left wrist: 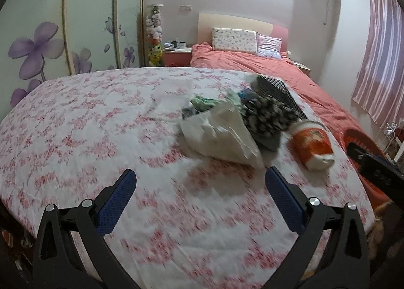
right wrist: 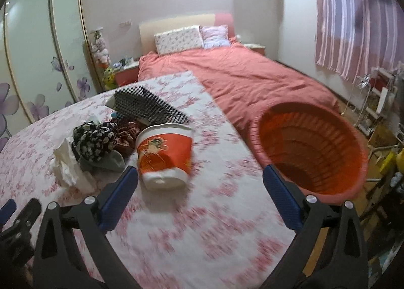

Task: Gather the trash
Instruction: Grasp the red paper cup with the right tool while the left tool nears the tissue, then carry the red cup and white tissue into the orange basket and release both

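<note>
A red and white paper cup [right wrist: 165,155] lies on its side on the pink floral cloth [right wrist: 176,225]; it also shows in the left wrist view [left wrist: 311,145]. A crumpled white plastic bag [left wrist: 219,135] lies beside black-and-white fabric [left wrist: 267,114] and a black mesh piece [right wrist: 149,107]. An orange waste basket [right wrist: 313,152] stands right of the cloth. My left gripper [left wrist: 200,183] is open and empty, short of the bag. My right gripper [right wrist: 200,177] is open and empty, just in front of the cup.
A bed with a salmon cover [right wrist: 240,74] and pillows [right wrist: 179,39] lies behind. A wardrobe with purple flowers [left wrist: 35,46] is at the left. Pink curtains [right wrist: 353,16] and a wire rack [right wrist: 373,97] are at the right.
</note>
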